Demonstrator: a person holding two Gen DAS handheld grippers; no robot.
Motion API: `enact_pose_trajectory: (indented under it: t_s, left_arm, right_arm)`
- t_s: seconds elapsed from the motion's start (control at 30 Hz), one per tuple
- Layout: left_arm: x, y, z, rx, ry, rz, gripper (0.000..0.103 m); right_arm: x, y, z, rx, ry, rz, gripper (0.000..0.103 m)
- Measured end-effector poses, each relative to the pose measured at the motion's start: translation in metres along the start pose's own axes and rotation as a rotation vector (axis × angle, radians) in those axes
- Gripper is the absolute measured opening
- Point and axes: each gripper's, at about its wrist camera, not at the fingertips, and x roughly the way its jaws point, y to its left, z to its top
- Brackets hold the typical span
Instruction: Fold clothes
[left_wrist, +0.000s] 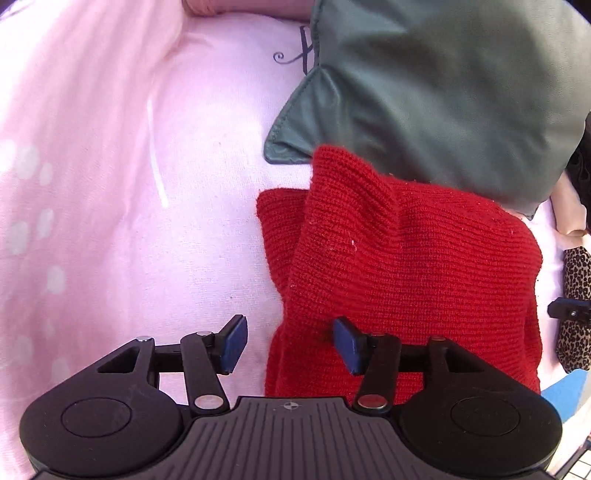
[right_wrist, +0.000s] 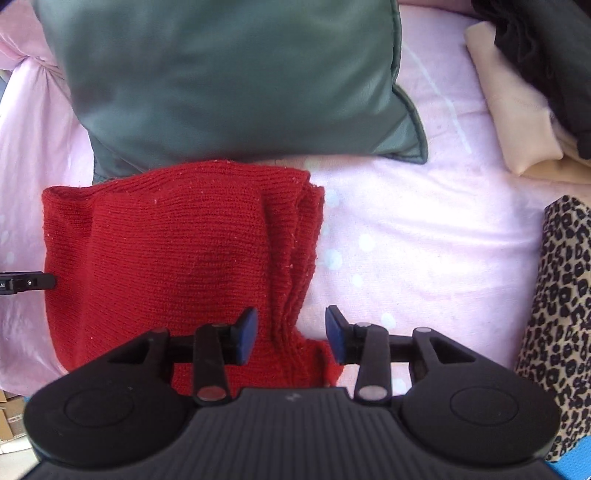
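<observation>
Red knit (right_wrist: 184, 258) under both parted, empty claws; beige cloth (right_wrist: 517, 110) in right view only.

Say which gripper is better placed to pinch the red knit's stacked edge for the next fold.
Right, probably. The right gripper has open jaws straddling the layered edge of the red knit. The left gripper is open over the opposite border, half above pink sheet.

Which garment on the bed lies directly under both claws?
The red knit sweater, folded below the green cushion; the leopard-print piece and cream fabric lie aside.
</observation>
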Motion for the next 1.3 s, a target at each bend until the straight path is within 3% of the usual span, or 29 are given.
enact_pose_trajectory:
  t_s: [0.07,0.2,0.3,0.5,0.73,1.07,1.13,1.3]
  left_arm:
    - [-0.018,-0.007,0.000,-0.008,-0.047,-0.005,0.054]
    - [-0.044,-0.033,0.005,0.024,-0.118,-0.108,0.054]
    - [-0.030,-0.052,0.015,0.068,-0.126,-0.093,0.054]
    - [-0.007,-0.068,0.026,0.059,-0.141,-0.090,0.054]
    - [0.025,-0.045,0.033,-0.028,-0.148,-0.014,0.054]
    - [0.041,-0.035,0.043,-0.039,-0.124,-0.009,0.054]
    - [0.033,-0.038,0.045,-0.016,-0.111,-0.007,0.054]
    - [-0.007,-0.061,0.021,0.158,-0.089,0.020,0.054]
  right_arm:
    - [-0.017,0.007,-0.002,-0.007,-0.031,0.019,0.040]
    - [-0.027,0.034,0.007,-0.057,-0.061,0.075,0.040]
    - [-0.013,0.059,0.014,-0.105,-0.057,0.086,0.040]
    - [0.023,0.088,0.016,-0.185,-0.044,0.047,0.040]
    - [0.058,0.064,0.016,-0.109,-0.040,0.058,0.042]
    - [0.050,0.038,0.016,-0.065,-0.039,0.068,0.043]
    - [0.044,0.036,0.016,-0.044,-0.031,0.069,0.043]
    - [0.017,0.037,0.001,-0.019,-0.020,0.038,0.043]
